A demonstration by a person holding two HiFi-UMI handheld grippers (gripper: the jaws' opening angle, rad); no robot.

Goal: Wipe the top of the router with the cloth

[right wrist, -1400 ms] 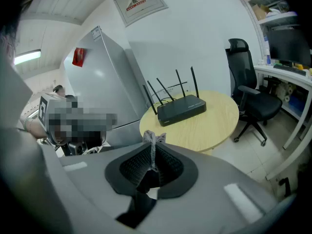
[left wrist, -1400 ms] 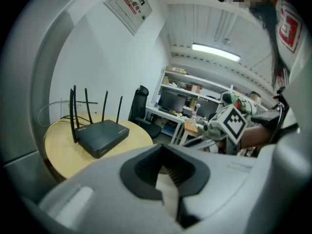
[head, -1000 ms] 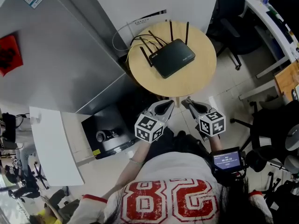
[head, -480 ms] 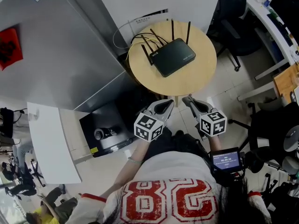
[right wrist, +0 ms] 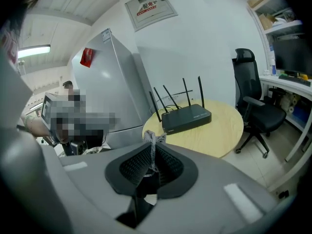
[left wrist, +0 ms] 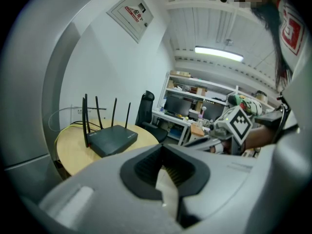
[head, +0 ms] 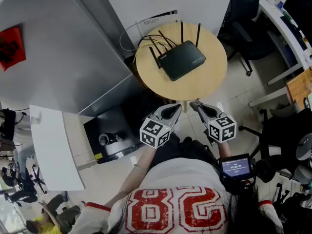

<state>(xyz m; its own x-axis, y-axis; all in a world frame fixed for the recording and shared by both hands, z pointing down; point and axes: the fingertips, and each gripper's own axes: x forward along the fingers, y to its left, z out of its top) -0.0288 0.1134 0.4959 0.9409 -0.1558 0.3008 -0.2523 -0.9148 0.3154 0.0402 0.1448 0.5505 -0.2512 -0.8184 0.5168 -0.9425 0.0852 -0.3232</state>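
Observation:
A black router (head: 183,60) with several upright antennas lies on a round wooden table (head: 207,84). Both grippers hover side by side short of the table's near edge, close to the person's body. My right gripper (head: 197,106) is shut on a small grey cloth (right wrist: 153,139), whose bunched end sticks up between the black pads (right wrist: 131,167). The router (right wrist: 187,117) lies ahead of it on the table (right wrist: 217,135). My left gripper (head: 171,110) is shut with nothing in it (left wrist: 165,168). Beyond its jaws the router (left wrist: 113,139) sits to the left.
A tall grey cabinet (head: 58,57) stands left of the table. Yellow and white cables (head: 146,40) trail behind the router. A black office chair (head: 243,13) and a desk (head: 282,18) are at the right. A low open cupboard with a white door (head: 53,150) is at the lower left.
Only the head view has drifted slightly; both grippers hold the same spot below the table's edge.

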